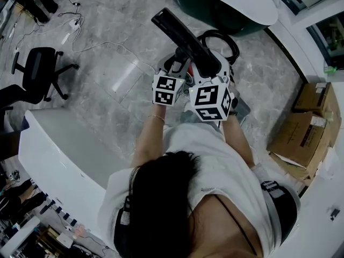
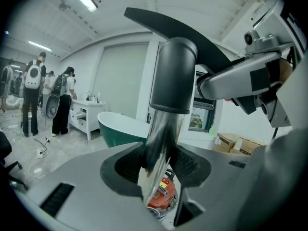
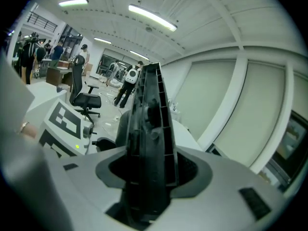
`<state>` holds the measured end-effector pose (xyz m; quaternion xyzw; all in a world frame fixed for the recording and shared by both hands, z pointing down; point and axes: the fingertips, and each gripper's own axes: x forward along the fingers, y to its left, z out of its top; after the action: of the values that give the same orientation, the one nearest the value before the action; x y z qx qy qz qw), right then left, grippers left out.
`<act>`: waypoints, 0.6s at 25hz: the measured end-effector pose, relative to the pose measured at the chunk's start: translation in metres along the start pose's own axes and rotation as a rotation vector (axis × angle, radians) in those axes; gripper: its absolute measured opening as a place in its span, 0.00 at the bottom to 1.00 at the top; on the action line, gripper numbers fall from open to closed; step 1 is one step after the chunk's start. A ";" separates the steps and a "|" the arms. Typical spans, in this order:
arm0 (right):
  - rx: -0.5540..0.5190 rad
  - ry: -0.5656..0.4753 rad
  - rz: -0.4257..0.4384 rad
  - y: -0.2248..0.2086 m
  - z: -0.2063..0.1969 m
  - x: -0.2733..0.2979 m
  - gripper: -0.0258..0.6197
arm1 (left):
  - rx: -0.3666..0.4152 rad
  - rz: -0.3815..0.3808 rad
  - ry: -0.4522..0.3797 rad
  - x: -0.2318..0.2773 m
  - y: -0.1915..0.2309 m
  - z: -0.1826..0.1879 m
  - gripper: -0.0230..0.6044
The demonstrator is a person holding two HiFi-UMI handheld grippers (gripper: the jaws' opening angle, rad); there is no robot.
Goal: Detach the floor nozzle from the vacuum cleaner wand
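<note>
The left gripper (image 2: pixel 158 165) is clenched on the shiny metal wand tube (image 2: pixel 161 129), its pads pressed to either side of it. The right gripper (image 3: pixel 150 170) grasps the black plastic floor nozzle (image 3: pixel 150 129) across its ribbed underside. The nozzle is lifted clear of the ground in front of the person, and in the head view it slants up and away from the two marker cubes. Its round black neck (image 2: pixel 174 76) sleeves the top end of the tube, so the two parts are joined. The red vacuum cleaner body (image 2: pixel 161 196) sits low behind the left gripper's jaws.

The grey marbled stone floor (image 1: pixel 123 31) carries a thin white cable (image 1: pixel 97 46) and a black wheeled office chair (image 1: pixel 35 71). A dark green bathtub with a white rim (image 1: pixel 236 1) stands beyond the nozzle, and a curved white counter (image 1: pixel 54 155) lies to the person's left. Brown cardboard boxes (image 1: pixel 306 130) are stacked by the right wall. Long ceiling strip lights (image 3: pixel 151 17) brighten the white room, and other people (image 2: pixel 31 95) stand well apart at the far side.
</note>
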<state>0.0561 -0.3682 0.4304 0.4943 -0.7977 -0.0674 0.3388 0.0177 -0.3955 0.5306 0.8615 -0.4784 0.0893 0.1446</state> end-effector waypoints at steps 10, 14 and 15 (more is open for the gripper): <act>0.021 0.030 0.009 -0.002 -0.003 -0.004 0.38 | -0.046 -0.011 -0.031 0.001 -0.003 0.001 0.31; 0.083 0.045 0.042 -0.003 -0.006 -0.003 0.38 | -0.021 -0.023 -0.034 0.002 -0.003 0.001 0.31; 0.087 0.047 0.045 -0.003 -0.006 -0.002 0.38 | -0.010 -0.025 -0.035 0.002 -0.004 0.001 0.30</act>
<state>0.0627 -0.3661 0.4329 0.4920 -0.8025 -0.0132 0.3372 0.0219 -0.3958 0.5297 0.8681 -0.4706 0.0699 0.1418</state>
